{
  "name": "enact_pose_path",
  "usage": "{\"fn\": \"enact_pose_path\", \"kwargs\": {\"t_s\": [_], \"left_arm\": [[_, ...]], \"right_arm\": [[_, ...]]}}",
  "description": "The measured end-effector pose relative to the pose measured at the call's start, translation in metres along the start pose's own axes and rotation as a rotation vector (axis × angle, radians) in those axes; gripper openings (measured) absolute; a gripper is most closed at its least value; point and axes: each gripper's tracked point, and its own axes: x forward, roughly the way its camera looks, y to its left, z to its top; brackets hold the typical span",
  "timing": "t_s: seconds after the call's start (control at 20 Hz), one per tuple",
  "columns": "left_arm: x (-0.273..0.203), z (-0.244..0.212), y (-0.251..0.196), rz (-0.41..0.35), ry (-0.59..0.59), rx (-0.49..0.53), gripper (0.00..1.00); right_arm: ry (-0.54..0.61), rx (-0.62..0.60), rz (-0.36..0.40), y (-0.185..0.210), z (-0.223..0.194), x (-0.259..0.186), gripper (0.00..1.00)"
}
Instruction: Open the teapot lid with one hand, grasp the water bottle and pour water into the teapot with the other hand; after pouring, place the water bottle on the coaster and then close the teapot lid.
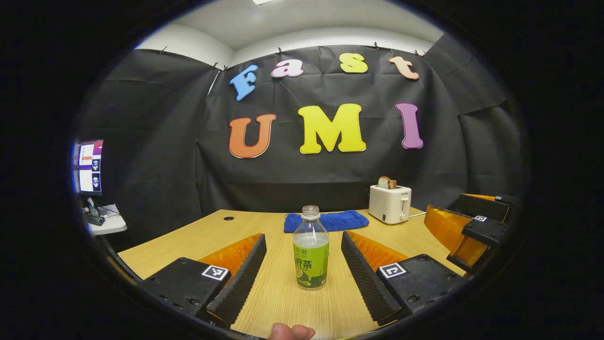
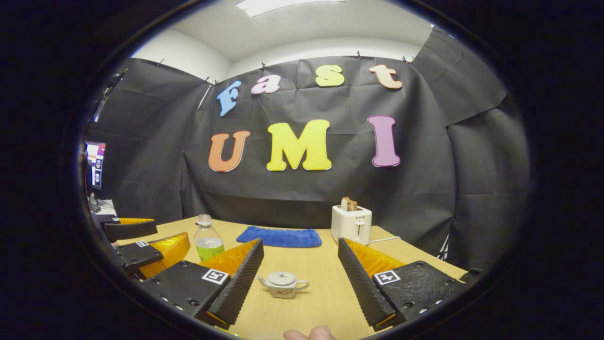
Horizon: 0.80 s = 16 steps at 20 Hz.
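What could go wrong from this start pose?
1. The water bottle stands uncapped between the open left gripper fingers; a bump on closing could tip it and spill on the table.
2. The teapot lid is small and still on; the open right gripper might shove the pot rather than lift the lid.
3. I can't spot a coaster, so the bottle's drop-off place is uncertain.
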Motion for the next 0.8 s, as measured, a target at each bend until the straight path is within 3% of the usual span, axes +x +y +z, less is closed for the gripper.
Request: {"fn": "enact_pose_path", "kwargs": {"t_s": [0.8], "left_arm": [[0.004, -0.007, 0.012, 0.028, 0.014, 0.002, 1.00]], "right_arm": [[0.095, 0.010, 0.040, 0.012, -0.048, 0.042, 0.95]]}}
